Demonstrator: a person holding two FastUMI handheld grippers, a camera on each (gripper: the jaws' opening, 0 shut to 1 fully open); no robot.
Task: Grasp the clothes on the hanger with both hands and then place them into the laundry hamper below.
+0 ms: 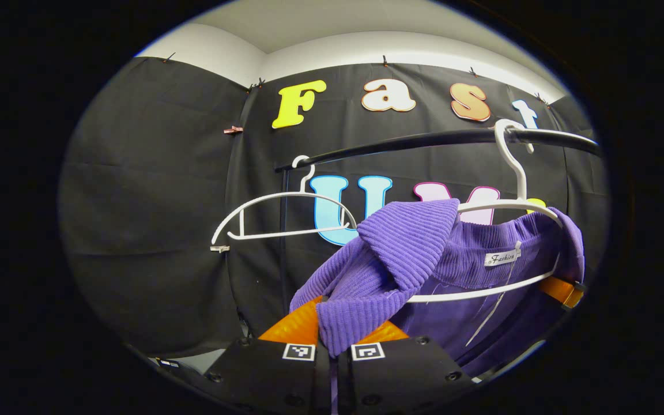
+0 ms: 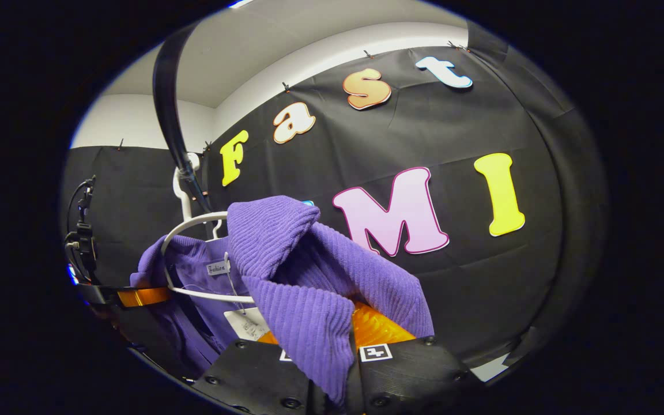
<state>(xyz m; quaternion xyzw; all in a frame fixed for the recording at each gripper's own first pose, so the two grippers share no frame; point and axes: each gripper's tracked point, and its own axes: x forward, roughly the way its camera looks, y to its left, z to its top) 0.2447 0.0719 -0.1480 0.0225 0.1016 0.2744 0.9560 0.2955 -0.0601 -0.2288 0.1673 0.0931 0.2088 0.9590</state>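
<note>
Left gripper view: a purple ribbed knit sweater point(image 1: 407, 253), draped on a white plastic hanger point(image 1: 510, 207), is pinched at one shoulder between the left gripper point(image 1: 332, 337) fingers and likewise clamped by the right gripper point(image 2: 338, 346), so it can be lifted off evenly.

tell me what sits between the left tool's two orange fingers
A fold of the purple sweater, pinched between the left tool's fingers, in the left gripper view.
</note>
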